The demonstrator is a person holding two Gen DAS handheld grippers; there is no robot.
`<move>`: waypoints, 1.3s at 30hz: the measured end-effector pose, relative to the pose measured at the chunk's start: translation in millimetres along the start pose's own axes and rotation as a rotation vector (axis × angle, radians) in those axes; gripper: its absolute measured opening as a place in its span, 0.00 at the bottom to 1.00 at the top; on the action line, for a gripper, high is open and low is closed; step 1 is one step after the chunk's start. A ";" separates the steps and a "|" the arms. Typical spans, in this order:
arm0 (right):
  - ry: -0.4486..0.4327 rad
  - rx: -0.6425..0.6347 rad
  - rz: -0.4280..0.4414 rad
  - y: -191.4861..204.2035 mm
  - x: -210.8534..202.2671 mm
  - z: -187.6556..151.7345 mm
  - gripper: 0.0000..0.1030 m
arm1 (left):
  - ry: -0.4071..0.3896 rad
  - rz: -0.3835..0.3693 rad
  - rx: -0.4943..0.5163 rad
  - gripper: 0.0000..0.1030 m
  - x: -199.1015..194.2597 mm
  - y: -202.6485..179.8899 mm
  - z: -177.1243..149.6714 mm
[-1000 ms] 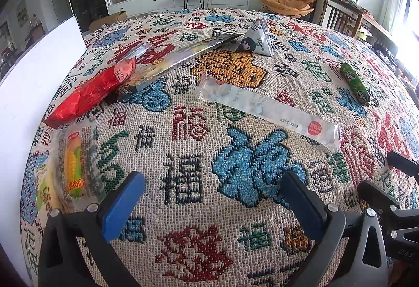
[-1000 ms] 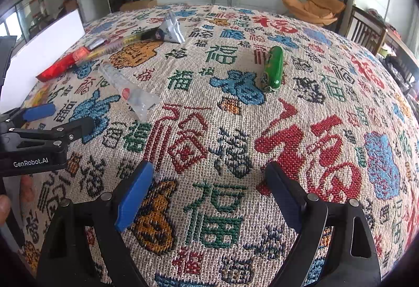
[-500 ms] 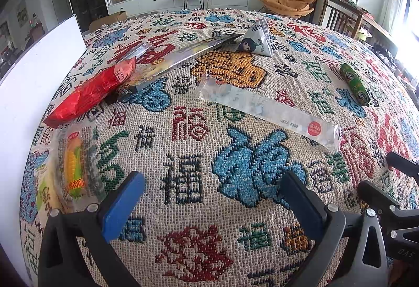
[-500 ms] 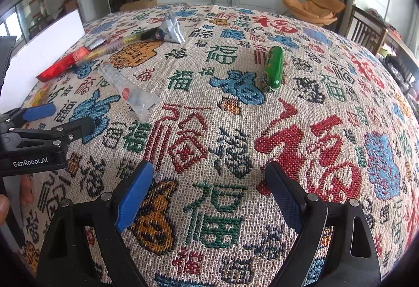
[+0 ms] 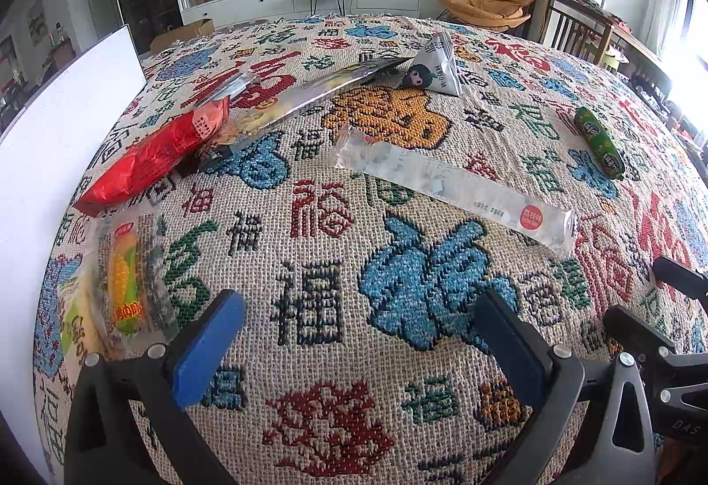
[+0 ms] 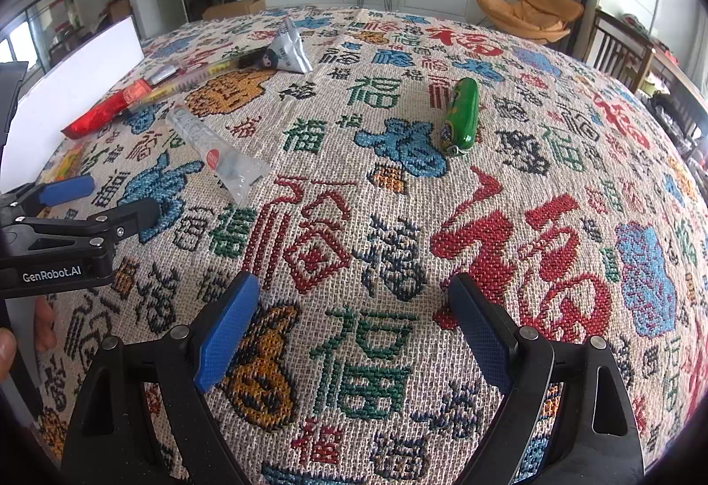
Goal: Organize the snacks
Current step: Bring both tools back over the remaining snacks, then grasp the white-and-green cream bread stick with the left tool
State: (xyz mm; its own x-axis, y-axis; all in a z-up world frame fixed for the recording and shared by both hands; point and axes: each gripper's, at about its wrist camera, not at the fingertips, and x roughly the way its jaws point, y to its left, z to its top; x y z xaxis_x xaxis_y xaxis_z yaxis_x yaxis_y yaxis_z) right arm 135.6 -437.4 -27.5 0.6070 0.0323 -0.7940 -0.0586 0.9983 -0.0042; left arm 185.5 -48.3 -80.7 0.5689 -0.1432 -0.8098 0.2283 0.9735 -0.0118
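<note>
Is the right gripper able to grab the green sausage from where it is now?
Probably yes. The right gripper is open and empty, and the green sausage lies alone ahead of it, with only bare tablecloth between.

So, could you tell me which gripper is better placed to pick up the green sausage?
Probably the right gripper: it is open and the green sausage lies ahead of it, whereas from the left gripper it sits far right.

Six snack packets (image 5: 451,184) lie out, perhaps seven; two tongs (image 6: 349,330).

Bare tablecloth (image 6: 376,228) between clear packet (image 6: 221,157) and green sausage (image 6: 462,115).
</note>
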 end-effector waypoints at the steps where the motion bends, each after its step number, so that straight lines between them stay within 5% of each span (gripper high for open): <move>1: 0.000 0.000 0.000 0.0 0.0 0.0 0.87 | 0.000 0.000 0.000 1.00 0.3 -0.2 -0.2; 6: 0.000 0.000 0.001 -0.2 0.0 0.0 0.87 | 0.023 0.012 -0.011 1.00 0.4 -1.8 1.9; 11: 0.000 0.001 0.001 -0.2 0.1 0.0 0.87 | 0.212 0.010 -0.043 1.00 -14.6 -4.8 -6.3; 14: 0.000 0.000 0.001 -0.4 0.0 -0.1 0.87 | 0.116 -0.060 -0.088 1.00 -58.4 16.7 -21.8; 19: 0.000 0.001 0.002 -0.1 0.3 0.2 0.87 | -0.052 0.053 -0.280 1.00 -104.3 99.1 -18.3; 23: 0.000 0.001 0.003 -0.4 0.1 0.1 0.87 | 0.035 0.077 -0.462 0.96 -71.3 156.1 -23.1; 24: 0.000 0.001 0.003 -0.4 0.1 0.1 0.87 | 0.061 0.084 -0.474 0.86 -60.1 162.1 -24.4; 29: -0.001 0.001 0.003 -0.5 0.0 0.2 0.87 | 0.064 0.182 -0.349 0.36 -34.1 152.9 -16.7; 30: -0.001 0.002 0.004 -0.6 0.0 0.2 0.87 | 0.057 0.146 -0.329 0.28 -32.9 148.0 -15.6; 35: -0.001 0.002 0.004 -0.5 0.1 0.2 0.88 | 0.045 -0.062 -0.110 0.28 -40.4 81.8 -30.7; 39: -0.001 0.002 0.004 -0.5 0.1 0.2 0.88 | 0.018 -0.044 -0.043 0.36 -44.4 58.0 -39.6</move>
State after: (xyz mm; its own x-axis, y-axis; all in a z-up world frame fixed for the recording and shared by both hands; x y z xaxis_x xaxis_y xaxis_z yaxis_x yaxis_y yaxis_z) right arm 135.8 -437.8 -27.5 0.6075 0.0361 -0.7935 -0.0595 0.9982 -0.0001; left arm 142.2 21.6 -68.7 0.5447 -0.1831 -0.8184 0.2181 0.9732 -0.0725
